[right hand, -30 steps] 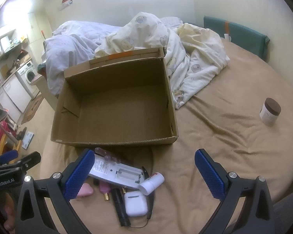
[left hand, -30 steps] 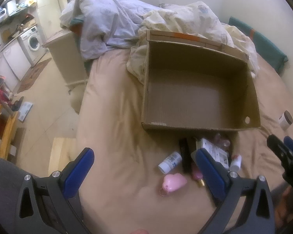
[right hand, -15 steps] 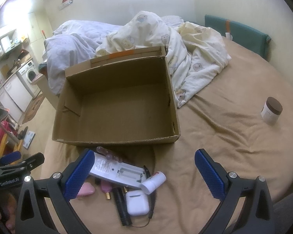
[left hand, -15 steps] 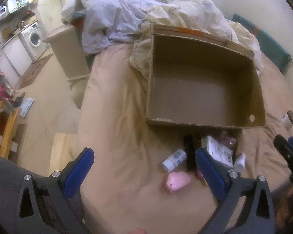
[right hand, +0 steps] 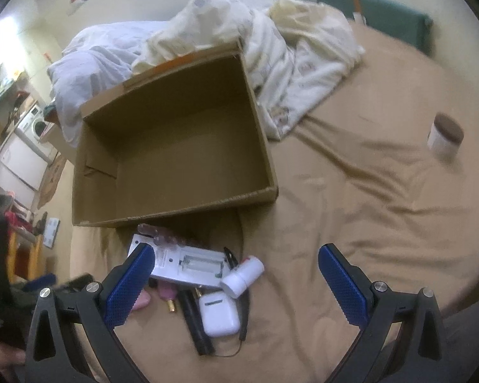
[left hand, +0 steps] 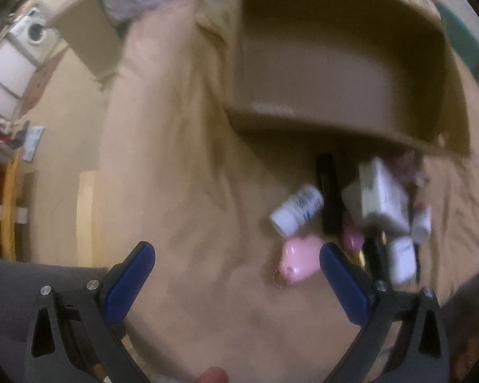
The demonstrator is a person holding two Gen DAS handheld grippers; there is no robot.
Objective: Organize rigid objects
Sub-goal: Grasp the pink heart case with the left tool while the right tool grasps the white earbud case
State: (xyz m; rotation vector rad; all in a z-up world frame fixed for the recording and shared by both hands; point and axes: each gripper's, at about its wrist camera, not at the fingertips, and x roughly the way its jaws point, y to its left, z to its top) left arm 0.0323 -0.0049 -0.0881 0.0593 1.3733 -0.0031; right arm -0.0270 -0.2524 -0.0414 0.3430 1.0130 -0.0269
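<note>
An empty cardboard box [right hand: 175,146] [left hand: 335,73] sits on the tan bed. In front of it lies a small pile: a flat white carton [right hand: 188,266] [left hand: 380,191], a white earbud case [right hand: 218,317] [left hand: 402,260], a white roll-on [right hand: 242,276], a black stick [right hand: 196,325] [left hand: 329,194], a white pill bottle [left hand: 297,209] and a pink case [left hand: 298,261]. My left gripper [left hand: 238,279] hovers open, the pink case by its right finger. My right gripper [right hand: 236,279] hangs open above the pile. Neither holds anything.
A white jar with a brown lid [right hand: 445,137] stands alone on the bed at right. Crumpled duvets [right hand: 271,48] lie behind the box. A green cushion [right hand: 373,9] leans on the wall. The bed's left edge drops to the floor [left hand: 64,146], with a washing machine [left hand: 35,33] beyond.
The left gripper has swung down and closer to the pile, blurring its view. The right gripper has dropped slightly toward the objects. Nothing on the bed has moved.
</note>
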